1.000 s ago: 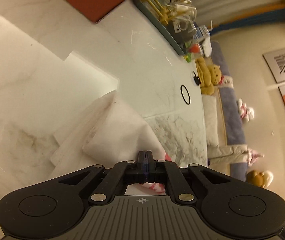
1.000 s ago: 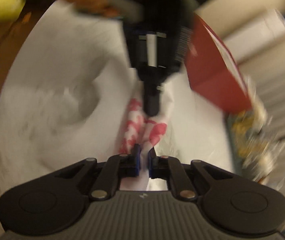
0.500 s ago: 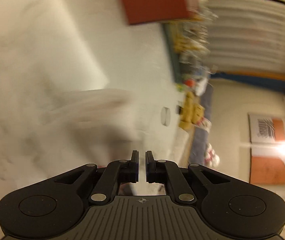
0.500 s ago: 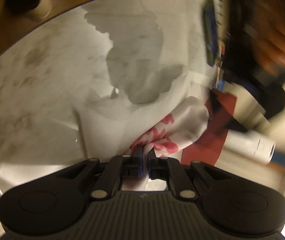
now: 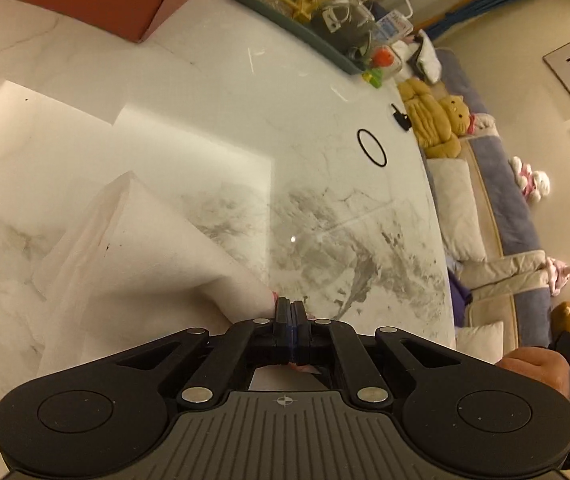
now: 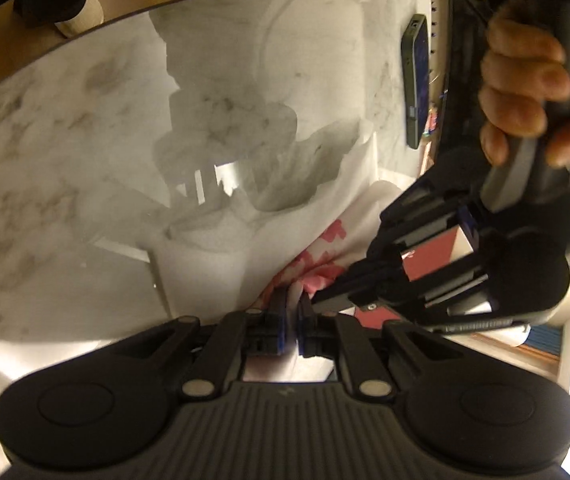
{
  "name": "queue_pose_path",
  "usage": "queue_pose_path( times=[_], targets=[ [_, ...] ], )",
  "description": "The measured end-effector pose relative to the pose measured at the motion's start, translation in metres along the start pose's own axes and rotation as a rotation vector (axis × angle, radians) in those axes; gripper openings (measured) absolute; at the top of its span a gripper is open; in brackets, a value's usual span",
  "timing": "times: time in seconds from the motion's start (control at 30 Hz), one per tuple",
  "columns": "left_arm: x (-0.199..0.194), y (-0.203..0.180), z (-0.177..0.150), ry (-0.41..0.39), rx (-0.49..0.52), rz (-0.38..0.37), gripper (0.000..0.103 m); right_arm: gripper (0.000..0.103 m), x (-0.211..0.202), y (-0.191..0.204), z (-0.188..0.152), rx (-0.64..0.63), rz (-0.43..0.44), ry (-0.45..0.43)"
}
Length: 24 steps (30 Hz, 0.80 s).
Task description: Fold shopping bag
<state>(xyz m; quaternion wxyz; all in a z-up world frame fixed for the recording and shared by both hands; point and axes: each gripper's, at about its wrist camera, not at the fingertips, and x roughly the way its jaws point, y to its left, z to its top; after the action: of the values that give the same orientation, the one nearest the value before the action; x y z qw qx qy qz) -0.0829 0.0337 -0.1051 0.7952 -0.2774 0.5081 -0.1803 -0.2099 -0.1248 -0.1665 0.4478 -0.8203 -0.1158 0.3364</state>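
My left tongs [image 5: 291,312] and right tongs [image 6: 292,312] both pinched the white shopping bag [image 5: 153,256] (pink print, probably) above the marble surface [image 5: 325,220].

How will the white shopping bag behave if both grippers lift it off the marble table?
Probably floppy: the shopping bag already sags in soft folds from the left gripper. Likely light, being thin and translucent at its edge. It may slip, since the right gripper pinches only a bunched bit.
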Motion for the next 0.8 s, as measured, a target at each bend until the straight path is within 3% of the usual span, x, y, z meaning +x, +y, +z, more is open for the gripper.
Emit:
queue_pose_path(
  times=[0.17,0.3,0.37,0.43,0.47,0.57,0.6,0.67,0.7,0.8],
  targets=[
    [-0.009,0.006,-0.005,-0.075,0.037,-0.047,0.004,0.008,-0.004,0.004,-0.011,0.060,-0.045,-0.061],
    [-0.010,0.017,-0.006,-0.092,0.008,-0.091,0.004,0.009,-0.020,-0.014,-0.037,0.262,0.032,-0.173],
    [-0.009,0.018,-0.007,-0.101,0.012,-0.096,0.004,0.010,-0.028,-0.032,-0.054,0.405,0.117,-0.207],
    [-0.009,0.018,-0.010,-0.112,0.024,-0.101,0.004,0.015,-0.033,-0.057,-0.073,0.606,0.239,-0.210],
    [-0.010,0.019,-0.013,-0.119,0.035,-0.105,0.004,0.023,-0.033,-0.071,-0.083,0.719,0.302,-0.201],
    [-0.011,0.019,-0.018,-0.146,0.081,-0.114,0.004,0.029,-0.016,-0.111,-0.128,1.201,0.566,-0.161],
    [-0.012,0.019,-0.021,-0.159,0.100,-0.120,0.004,0.032,-0.017,-0.116,-0.138,1.414,0.667,-0.164],
    [-0.014,0.018,-0.027,-0.182,0.135,-0.122,0.004,0.055,0.004,-0.116,-0.166,1.730,0.797,-0.170],
    [-0.014,0.018,-0.028,-0.186,0.141,-0.120,0.004,0.060,0.020,-0.113,-0.178,1.875,0.861,-0.165],
    [-0.016,0.017,-0.029,-0.193,0.162,-0.116,0.004,0.060,0.064,-0.083,-0.197,2.147,1.052,-0.095]
  ],
)
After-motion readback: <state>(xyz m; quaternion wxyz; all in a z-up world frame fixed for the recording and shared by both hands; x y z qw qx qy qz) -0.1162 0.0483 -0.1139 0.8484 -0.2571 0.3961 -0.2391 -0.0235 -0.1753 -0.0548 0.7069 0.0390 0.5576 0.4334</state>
